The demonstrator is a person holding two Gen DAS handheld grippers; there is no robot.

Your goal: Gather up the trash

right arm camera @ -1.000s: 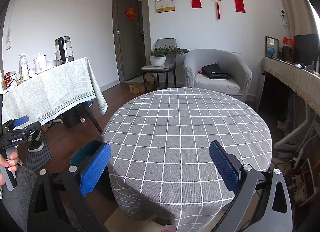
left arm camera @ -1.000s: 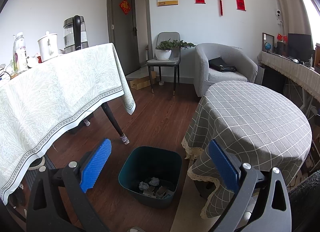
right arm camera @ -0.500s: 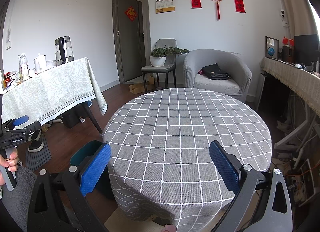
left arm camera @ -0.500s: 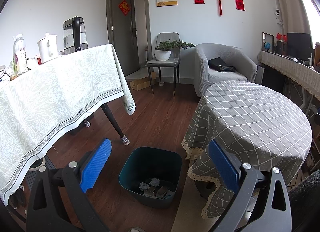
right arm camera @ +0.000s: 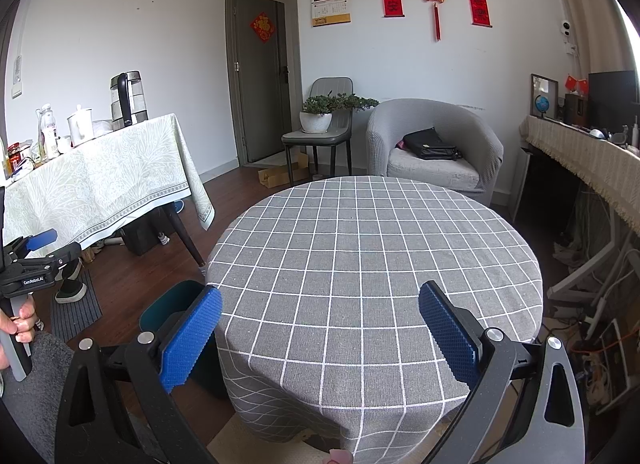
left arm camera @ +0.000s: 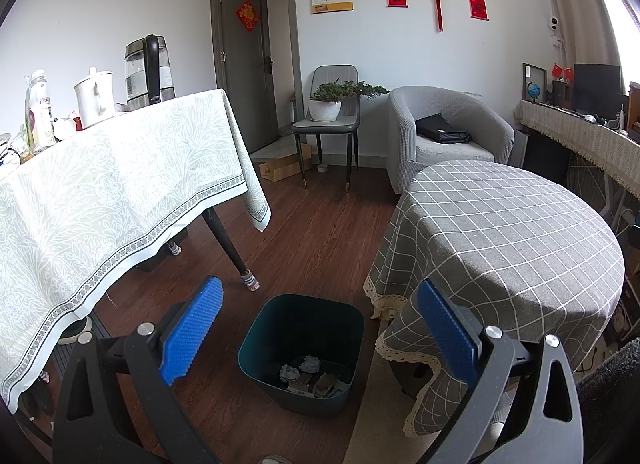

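Below the left tongs [left arm camera: 318, 328], wide and empty, sits the bin [left arm camera: 304, 348] holding crumpled trash [left arm camera: 310, 364]; right tongs [right arm camera: 320, 334] wide over bare counter [right arm camera: 372, 248].

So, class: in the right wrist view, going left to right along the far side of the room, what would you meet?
Kettle → door → potted plant on a chair → grey armchair → globe.

Dark green bin [left arm camera: 304, 348] upright on the wood floor, just beside the round table; crumpled grey paper and scraps [left arm camera: 310, 374] lying at its bottom.
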